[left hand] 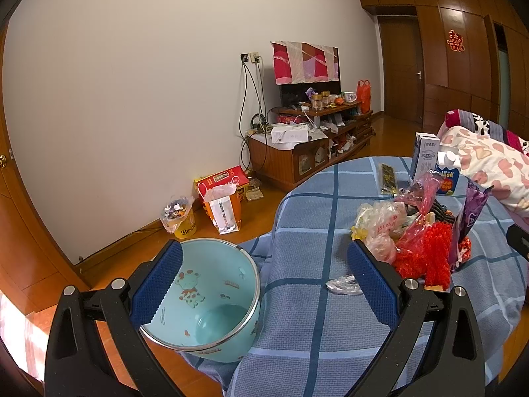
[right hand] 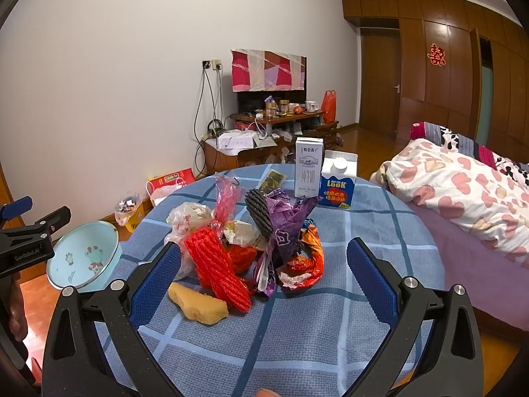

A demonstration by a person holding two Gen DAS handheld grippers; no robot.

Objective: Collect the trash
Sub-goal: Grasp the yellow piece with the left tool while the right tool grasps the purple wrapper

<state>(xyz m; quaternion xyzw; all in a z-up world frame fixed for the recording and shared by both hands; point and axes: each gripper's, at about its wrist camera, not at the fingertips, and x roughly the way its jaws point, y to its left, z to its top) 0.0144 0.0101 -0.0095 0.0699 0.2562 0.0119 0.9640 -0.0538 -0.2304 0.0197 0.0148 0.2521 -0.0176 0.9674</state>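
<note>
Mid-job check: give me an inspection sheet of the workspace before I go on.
Surface: round table under a blue checked cloth.
Job's things: trash pile mid-table; yellow sponge nearest; light blue bin at the table's left edge, looks empty.
Clutter: white milk carton and blue carton upright at the far side.
Grippers: left gripper open, one finger over the bin; right gripper open, facing the pile.
Cables: wall cables from a socket, off the table.
Surroundings: TV cabinet, bed, wooden doors.

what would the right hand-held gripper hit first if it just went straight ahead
Most likely the trash pile on the blue checked tablecloth, with the red foam net nearest its open jaws; depth is uncertain.
</note>
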